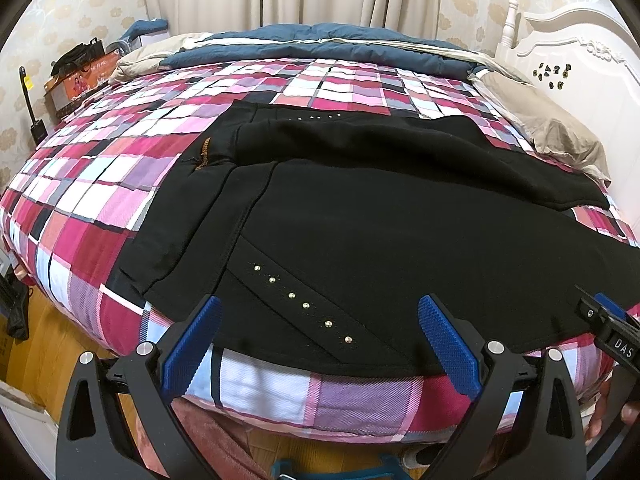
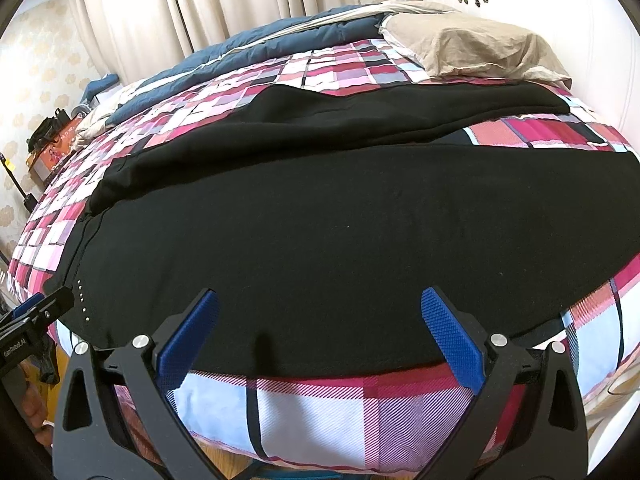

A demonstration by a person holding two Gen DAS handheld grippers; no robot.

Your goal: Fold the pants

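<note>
We hold our left hand-held gripper (image 1: 318, 334) level, its blue fingers (image 1: 192, 340) spread wide with nothing between them. Our right hand-held gripper (image 2: 320, 332) is spread just as wide and empty, close beside the left. A fingertip of our right hand (image 1: 630, 414) shows.

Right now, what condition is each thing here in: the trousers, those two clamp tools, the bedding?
black pants: spread on the bed, legs apart, unfolded.
left hand-held gripper: open, empty, at the pants' near edge.
right hand-held gripper: open, empty, over the near leg's edge.
blue quilt: bunched along the far side.
beige pillow: rumpled.
</note>
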